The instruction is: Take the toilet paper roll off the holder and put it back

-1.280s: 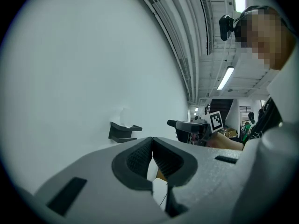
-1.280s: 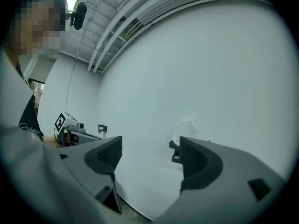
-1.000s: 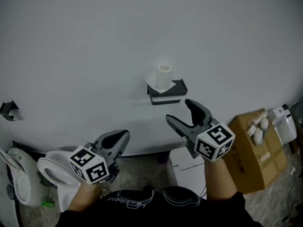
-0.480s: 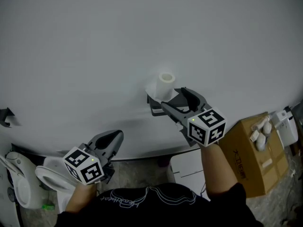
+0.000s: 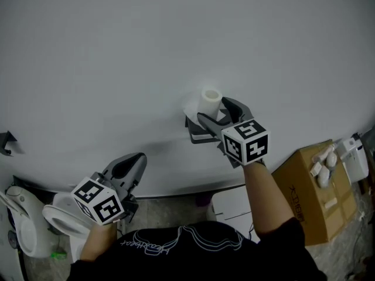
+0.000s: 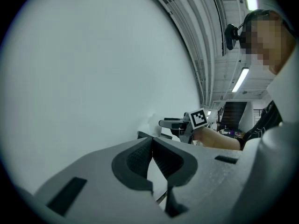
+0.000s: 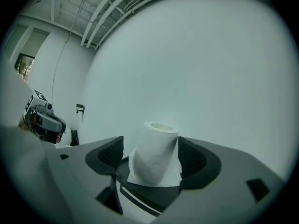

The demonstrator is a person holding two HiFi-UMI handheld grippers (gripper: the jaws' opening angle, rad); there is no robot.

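Observation:
A white toilet paper roll stands upright on a black wall holder, with a loose sheet hanging down its left side. My right gripper is open, and its two fingers stand on either side of the roll. In the right gripper view the roll sits between the pads of that gripper, with a gap on the left side. My left gripper is shut and empty, held low at the left, away from the holder. The left gripper view shows its jaws pressed together, with the right gripper in the distance.
A white toilet is at the lower left. A cardboard box with small white items stands at the right, and a white bin sits below the holder. A black hook is on the wall at the far left.
My right gripper has risen and moved in toward the wall, so its open fingers now flank the roll. The left gripper has sunk slightly down and left.

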